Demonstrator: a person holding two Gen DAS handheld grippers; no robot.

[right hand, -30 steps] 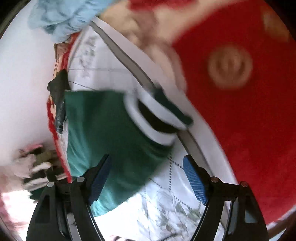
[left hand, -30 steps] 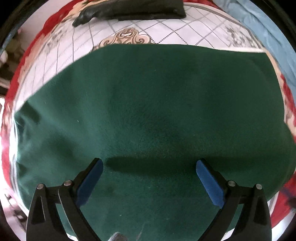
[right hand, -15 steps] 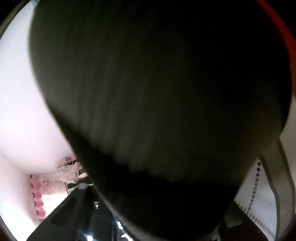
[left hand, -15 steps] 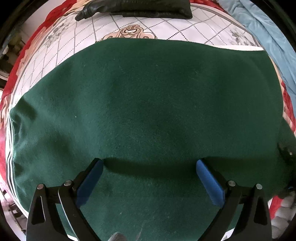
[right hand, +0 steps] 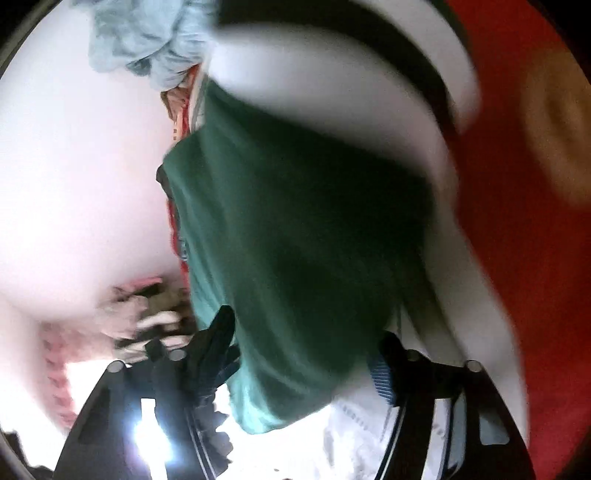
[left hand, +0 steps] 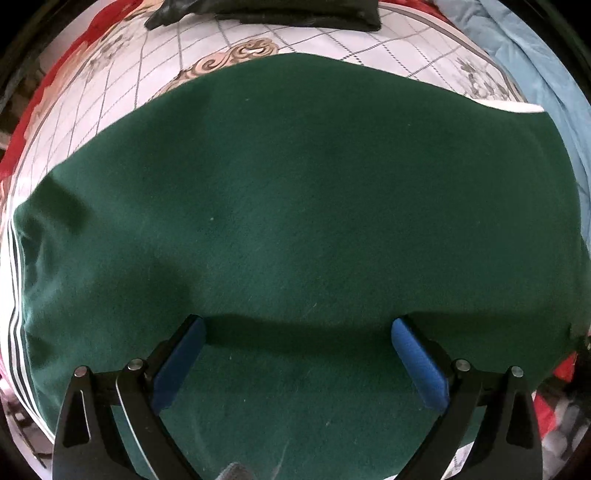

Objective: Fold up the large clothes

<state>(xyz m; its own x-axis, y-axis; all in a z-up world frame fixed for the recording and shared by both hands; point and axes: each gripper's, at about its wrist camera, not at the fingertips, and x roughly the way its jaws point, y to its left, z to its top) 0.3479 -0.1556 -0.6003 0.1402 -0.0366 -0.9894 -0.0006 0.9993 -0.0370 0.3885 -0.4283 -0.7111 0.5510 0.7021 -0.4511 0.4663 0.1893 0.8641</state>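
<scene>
Biggest risk: the green garment (left hand: 303, 206) was large, soft and limp, spread flat on the patterned bedspread (left hand: 110, 92) ahead of and under the left gripper (left hand: 297, 354). My read is that any fold made by pulling one side alone would drag the whole panel and bunch it, since nothing pinned the far edge.

Next risk: the right wrist view was heavily motion-blurred. Green cloth (right hand: 295, 240) and a white cuff or trim band (right hand: 332, 74) filled the frame directly ahead of the right gripper (right hand: 306, 354). With the view that smeared, a grab could have caught two layers or missed the edge.

Smaller risk: a black garment (left hand: 266, 11) lay well beyond the green one's far edge, and blue cloth (left hand: 535, 74) sat ahead to the right. A wide swing could have snagged either.

Pose, left: gripper low over the near part of the garment, jaws wide apart, blue pads (left hand: 417, 358) on either side of bare cloth, nothing between them. Pointed forward across the fabric.

Pose, right: apparently rolled sideways. Cloth hung across the gap between its fingers; whether they were clamped on it, I could not tell.
</scene>
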